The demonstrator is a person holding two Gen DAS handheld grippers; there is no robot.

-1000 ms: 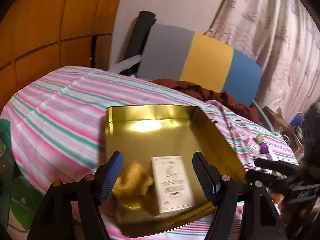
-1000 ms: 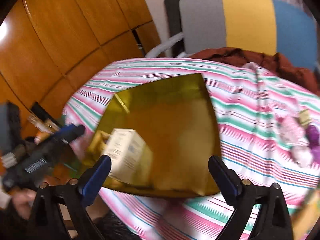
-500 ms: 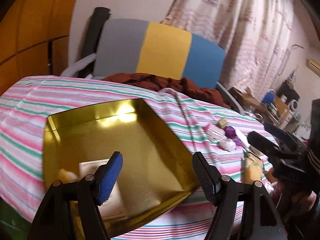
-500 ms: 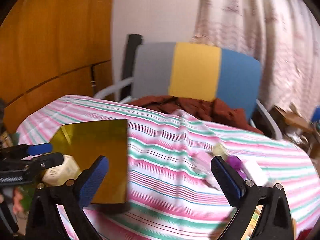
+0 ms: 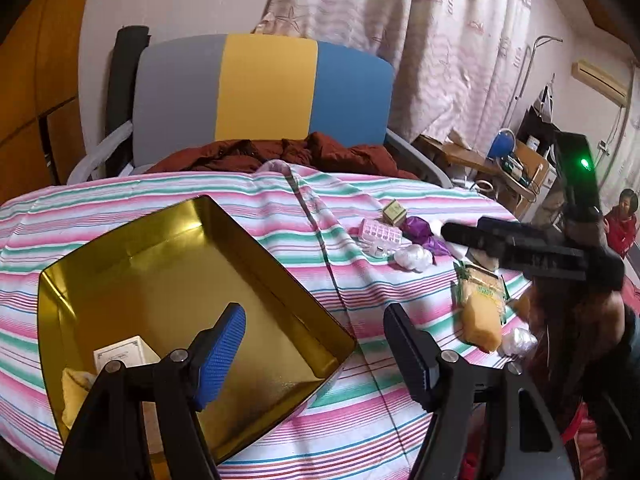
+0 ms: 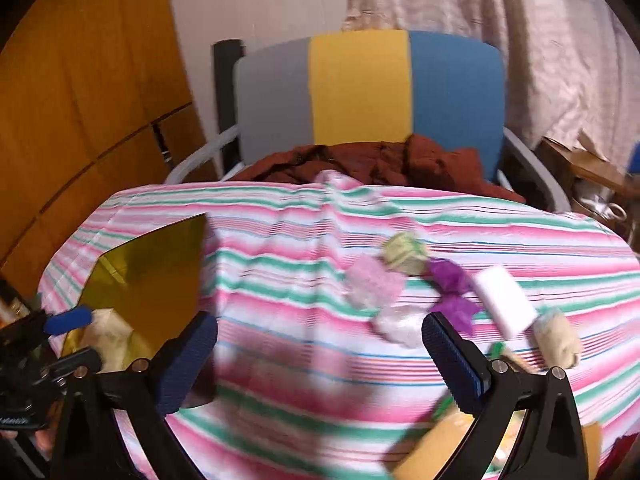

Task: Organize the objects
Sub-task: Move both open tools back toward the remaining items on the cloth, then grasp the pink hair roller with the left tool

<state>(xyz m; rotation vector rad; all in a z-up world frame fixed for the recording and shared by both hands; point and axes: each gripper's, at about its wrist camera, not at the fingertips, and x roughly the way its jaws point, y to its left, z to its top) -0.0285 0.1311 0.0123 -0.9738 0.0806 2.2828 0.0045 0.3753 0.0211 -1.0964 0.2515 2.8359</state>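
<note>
A gold tin tray (image 5: 120, 240) (image 6: 168, 240) lies on the left of the striped tablecloth (image 5: 280, 208). Inside it, at the near corner, lie a white box (image 5: 124, 356) and a yellow soft item (image 5: 76, 392). My left gripper (image 5: 316, 344) hangs open over the tray's right rim, holding nothing. Loose items sit to the right: a pink pill organizer (image 5: 380, 234) (image 6: 372, 280), purple wrappers (image 5: 418, 228) (image 6: 450, 280), a small olive box (image 5: 394, 212), a white block (image 6: 504, 304) and a yellow snack packet (image 5: 480, 308). My right gripper (image 6: 320, 356) is open above the cloth, near these items.
A grey, yellow and blue chair (image 5: 260, 88) with a brown garment (image 5: 280, 156) stands behind the table. Wooden panels (image 6: 80, 120) rise on the left, curtains (image 5: 440, 40) at the back. A person in red (image 5: 622, 220) sits far right, beside a cluttered desk (image 5: 516, 160).
Both grippers have swung right, away from the tray's contents and towards the loose items. The white box and yellow item stay in the tray. Both grippers remain open.
</note>
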